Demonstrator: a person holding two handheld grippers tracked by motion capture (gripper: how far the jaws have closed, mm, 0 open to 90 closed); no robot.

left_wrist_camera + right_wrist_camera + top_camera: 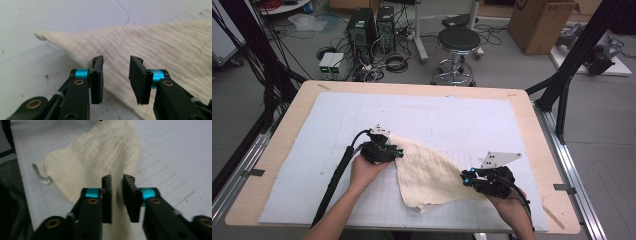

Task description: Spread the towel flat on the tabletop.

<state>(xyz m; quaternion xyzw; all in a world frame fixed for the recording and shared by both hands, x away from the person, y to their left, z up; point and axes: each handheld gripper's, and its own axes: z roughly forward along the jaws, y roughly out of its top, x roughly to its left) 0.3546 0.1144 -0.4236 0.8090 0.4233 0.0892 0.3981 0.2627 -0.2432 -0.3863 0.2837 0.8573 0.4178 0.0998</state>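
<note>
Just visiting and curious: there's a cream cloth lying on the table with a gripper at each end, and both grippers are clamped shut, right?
Not quite. The cloth does lie between the left gripper and right gripper, but both are open: each gripper view shows a gap between its jaws.

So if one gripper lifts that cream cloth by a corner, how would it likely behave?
The cream cloth would probably go limp and hang: it lies flat in soft wrinkles on the mat. It looks thin and light. Its ribbed weave should give the open left gripper decent grip, though a corner pinch may drag the rest along.
</note>
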